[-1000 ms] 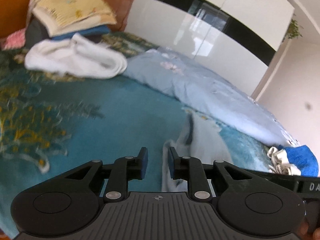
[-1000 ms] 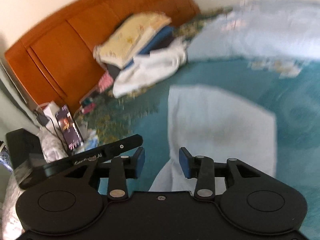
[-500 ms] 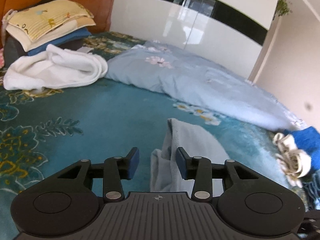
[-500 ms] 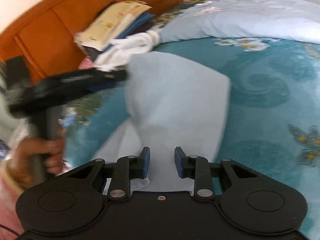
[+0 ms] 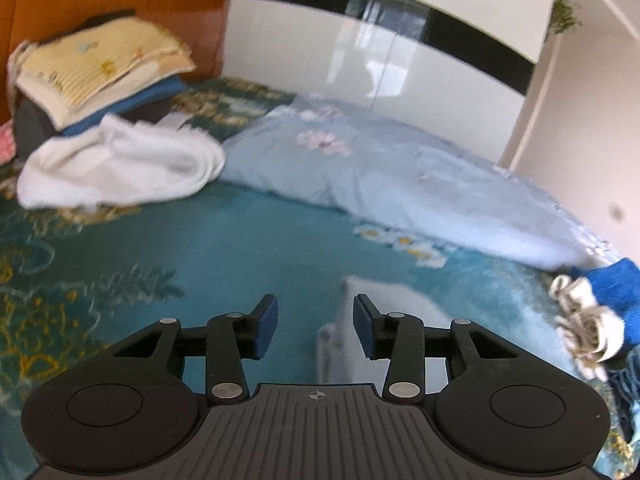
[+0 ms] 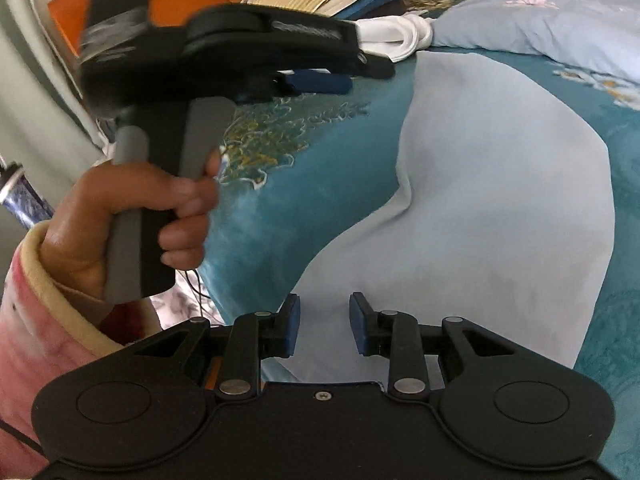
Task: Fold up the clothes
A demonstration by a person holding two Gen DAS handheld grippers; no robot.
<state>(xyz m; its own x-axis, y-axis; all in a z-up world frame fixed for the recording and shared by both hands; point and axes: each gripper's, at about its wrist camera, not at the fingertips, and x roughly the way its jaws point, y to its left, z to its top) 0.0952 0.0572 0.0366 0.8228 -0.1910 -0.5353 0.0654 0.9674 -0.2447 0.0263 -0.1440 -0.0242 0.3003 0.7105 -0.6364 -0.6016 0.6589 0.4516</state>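
a: where's the pale blue garment (image 6: 500, 200)?
b: flat on the teal bed (image 5: 240, 248), ready for folding.
a: the grippers?
b: left gripper (image 5: 315, 322) released, empty beside its edge. right gripper (image 6: 323, 322) parted over the near hem, pinching nothing.

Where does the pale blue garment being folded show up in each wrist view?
Left wrist: pale blue garment low, right of centre, behind the right fingertip.
Right wrist: fills centre and right, spread on the teal bedspread.
Shared landmark: white towel by the clothes stack.
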